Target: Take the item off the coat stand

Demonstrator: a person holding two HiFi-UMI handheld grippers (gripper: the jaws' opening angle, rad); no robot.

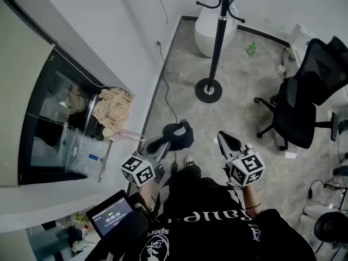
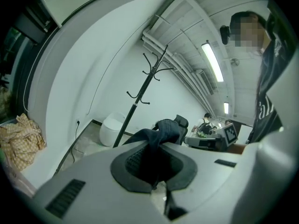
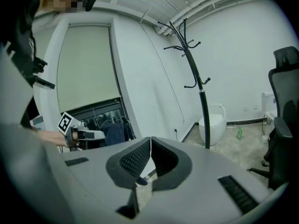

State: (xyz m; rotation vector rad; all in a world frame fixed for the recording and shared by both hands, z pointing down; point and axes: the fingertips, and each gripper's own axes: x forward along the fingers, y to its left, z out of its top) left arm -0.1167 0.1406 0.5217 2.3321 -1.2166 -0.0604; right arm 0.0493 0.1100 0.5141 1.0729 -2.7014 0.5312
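Check the screen (image 1: pixel 111 217) at the lower left of the head view. It shows a row of white digits, apparently 00:00:10. The smaller lines around them are too small to read. Your black shirt (image 1: pixel 217 238) carries white print. The word "sport" appears upside down, and the larger Gothic lettering beside it cannot be read with certainty. The left cube (image 1: pixel 137 169) and right cube (image 1: pixel 246 168) each bear black-and-white square markers.

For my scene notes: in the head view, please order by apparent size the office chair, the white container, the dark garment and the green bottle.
1. office chair
2. white container and dark garment: look alike; the garment is nearer the camera, so unranked
3. green bottle
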